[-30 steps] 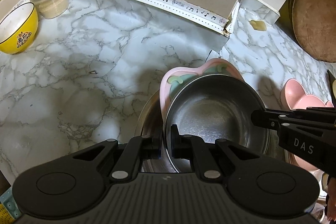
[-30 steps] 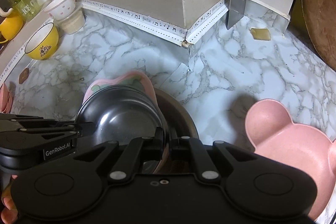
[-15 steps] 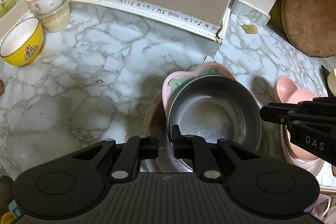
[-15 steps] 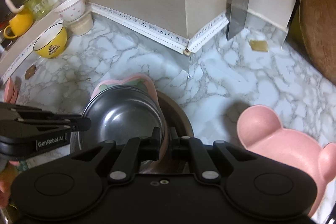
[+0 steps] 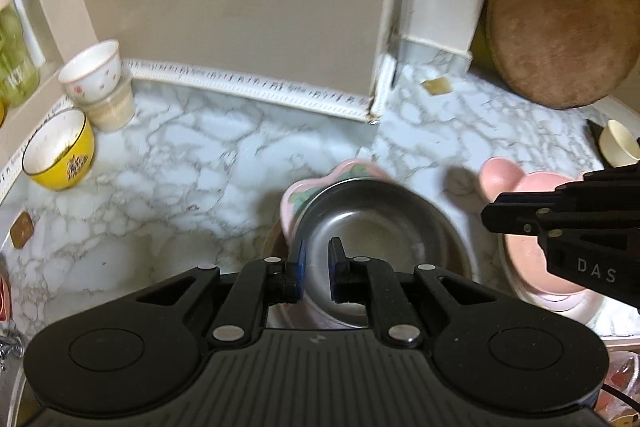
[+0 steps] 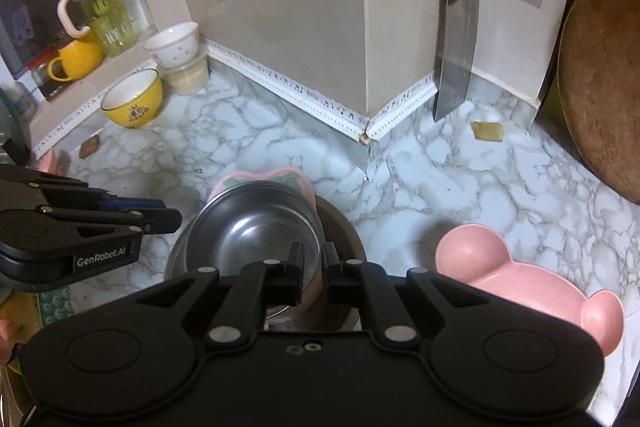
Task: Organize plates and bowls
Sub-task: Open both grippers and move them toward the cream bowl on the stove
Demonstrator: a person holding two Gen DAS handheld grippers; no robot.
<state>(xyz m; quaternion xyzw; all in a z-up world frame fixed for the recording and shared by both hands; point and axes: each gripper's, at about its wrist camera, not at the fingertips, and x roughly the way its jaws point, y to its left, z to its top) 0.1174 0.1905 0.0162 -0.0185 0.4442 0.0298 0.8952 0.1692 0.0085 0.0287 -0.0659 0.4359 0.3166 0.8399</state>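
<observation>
Stack now sits lower and smaller than a second ago in both wrist views, more wall showing — both grippers pulling up and back; left gripper (image 5: 316, 269) jaws now gapped around steel bowl (image 5: 372, 223) near rim instead of pinching it, so release looks in progress and bowl reads as placed, nested on flower-shaped pink plate (image 5: 316, 183) and steel plate underneath on marble counter (image 5: 168, 163). Right gripper (image 6: 311, 271) straddling bowl's right rim with small gap, can't tell if gripping. Remaining: pink bear-shaped dish (image 6: 516, 279) right, yellow bowl (image 5: 60, 151) back-left.
</observation>
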